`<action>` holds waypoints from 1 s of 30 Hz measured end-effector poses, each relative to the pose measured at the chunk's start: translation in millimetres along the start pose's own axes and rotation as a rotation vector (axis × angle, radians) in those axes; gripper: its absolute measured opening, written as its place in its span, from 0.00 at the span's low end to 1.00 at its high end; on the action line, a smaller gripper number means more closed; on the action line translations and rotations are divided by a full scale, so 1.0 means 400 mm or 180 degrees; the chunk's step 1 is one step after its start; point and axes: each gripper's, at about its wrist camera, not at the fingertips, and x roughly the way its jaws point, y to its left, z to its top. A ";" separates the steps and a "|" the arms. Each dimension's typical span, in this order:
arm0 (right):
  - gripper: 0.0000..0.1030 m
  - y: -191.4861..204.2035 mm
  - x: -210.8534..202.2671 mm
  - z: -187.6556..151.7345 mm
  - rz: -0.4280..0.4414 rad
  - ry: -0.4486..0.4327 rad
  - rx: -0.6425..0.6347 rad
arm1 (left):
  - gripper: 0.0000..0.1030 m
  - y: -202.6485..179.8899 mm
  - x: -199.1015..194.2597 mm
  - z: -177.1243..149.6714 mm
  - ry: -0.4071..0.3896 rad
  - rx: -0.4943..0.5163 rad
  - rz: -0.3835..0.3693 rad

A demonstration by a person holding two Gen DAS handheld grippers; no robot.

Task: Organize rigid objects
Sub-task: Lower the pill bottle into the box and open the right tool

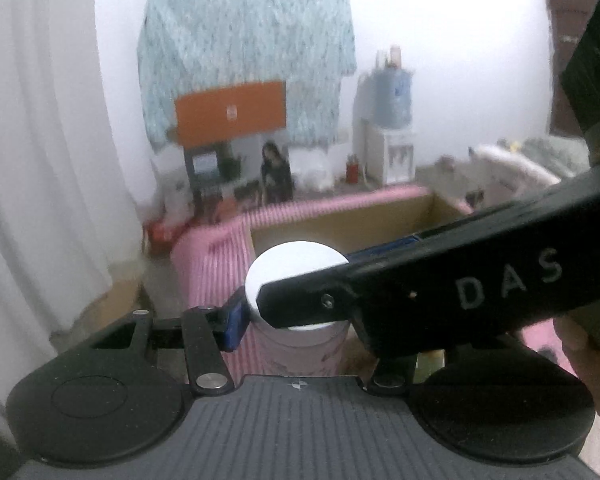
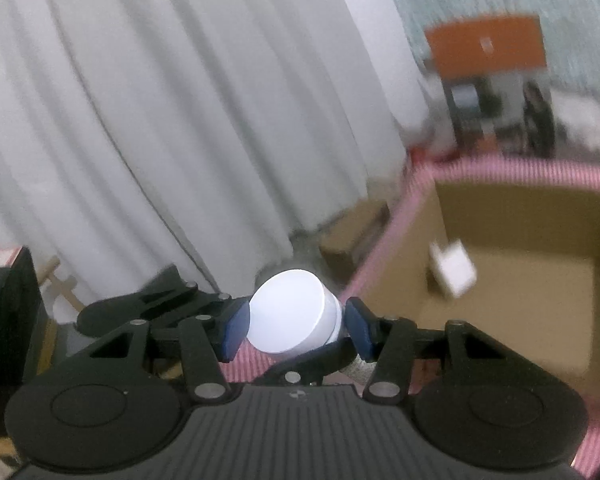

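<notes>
Both grippers are on the same thing right now: a jar with a white lid (image 1: 296, 276), pinkish body underneath. From the left wrist view the left gripper (image 1: 300, 320) has its left blue pad (image 1: 234, 322) pressed against the side of the jar just under the lid, but the other pad is hidden behind the right gripper's black finger (image 1: 440, 280) (the one with "DAS" printed on it), which lies straight across the lid. So the left one looks clamped on the jar, but I honestly can't tell for sure.

The right wrist view is clearer. The right gripper (image 2: 296, 326) has its two blue pads (image 2: 234, 334) set narrow on either side of the white lid (image 2: 290, 312), touching it, and the jar sits tilted between them.

The jar is held up in the air just beside the near corner of an open cardboard box (image 2: 512, 248) with a pink striped rim (image 1: 324, 200). A small white card (image 2: 454, 272) sits inside the box against its wall. White curtain (image 2: 160, 120) behind everything, pretty blurry.
</notes>
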 end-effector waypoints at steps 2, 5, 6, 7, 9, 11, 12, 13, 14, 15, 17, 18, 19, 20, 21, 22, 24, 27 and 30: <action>0.55 0.004 -0.022 0.040 0.0023 -0.0116 -0.0055 | 0.52 0.003 0.007 0.045 -0.0079 0.0031 -0.0040; 0.55 -0.011 -0.045 0.105 -0.0013 -0.0257 -0.0092 | 0.52 0.005 0.049 0.100 -0.0125 0.0034 -0.0144; 0.55 -0.019 -0.046 0.122 -0.0036 -0.0275 -0.0090 | 0.52 0.004 0.071 0.116 -0.0120 0.0034 -0.0181; 0.55 -0.034 -0.046 0.142 -0.0053 -0.0289 -0.0061 | 0.52 0.002 0.093 0.126 -0.0110 0.0041 -0.0216; 0.55 -0.066 -0.035 0.176 -0.0100 -0.0286 0.0014 | 0.52 -0.003 0.148 0.146 -0.0045 0.0045 -0.0282; 0.55 -0.116 -0.013 0.206 -0.0156 -0.0246 0.0128 | 0.52 -0.008 0.206 0.156 0.0053 0.0056 -0.0342; 0.55 -0.140 -0.001 0.215 -0.0178 -0.0221 0.0174 | 0.52 -0.010 0.239 0.161 0.0121 0.0046 -0.0376; 0.55 -0.170 0.013 0.225 -0.0205 -0.0189 0.0244 | 0.52 -0.010 0.271 0.164 0.0188 0.0034 -0.0403; 0.55 -0.195 0.028 0.231 -0.0225 -0.0155 0.0300 | 0.52 -0.012 0.299 0.166 0.0253 0.0024 -0.0429; 0.55 -0.225 0.047 0.241 -0.0244 -0.0108 0.0359 | 0.52 -0.015 0.326 0.165 0.0317 0.0012 -0.0449; 0.55 -0.290 0.082 0.250 -0.0262 -0.0025 0.0520 | 0.52 -0.019 0.372 0.162 0.0430 0.0000 -0.0479; 0.55 -0.317 0.098 0.248 -0.0269 0.0016 0.0575 | 0.52 -0.022 0.396 0.161 0.0494 -0.0014 -0.0490; 0.55 -0.344 0.112 0.245 -0.0270 0.0050 0.0643 | 0.52 -0.022 0.415 0.159 0.0549 -0.0015 -0.0501; 0.55 -0.367 0.124 0.243 -0.0267 0.0076 0.0698 | 0.52 -0.023 0.436 0.158 0.0601 -0.0021 -0.0512; 0.55 -0.395 0.143 0.243 -0.0269 0.0118 0.0756 | 0.52 -0.024 0.460 0.154 0.0660 -0.0034 -0.0527; 0.55 -0.416 0.155 0.243 -0.0270 0.0141 0.0803 | 0.52 -0.025 0.474 0.153 0.0705 -0.0050 -0.0539; 0.55 -0.452 0.178 0.239 -0.0286 0.0192 0.0871 | 0.52 -0.027 0.514 0.150 0.0801 -0.0084 -0.0532; 0.55 -0.494 0.212 0.233 -0.0326 0.0252 0.0920 | 0.52 -0.032 0.556 0.145 0.0900 -0.0090 -0.0526; 0.55 -0.523 0.235 0.223 -0.0354 0.0306 0.0948 | 0.52 -0.037 0.582 0.142 0.0967 -0.0073 -0.0508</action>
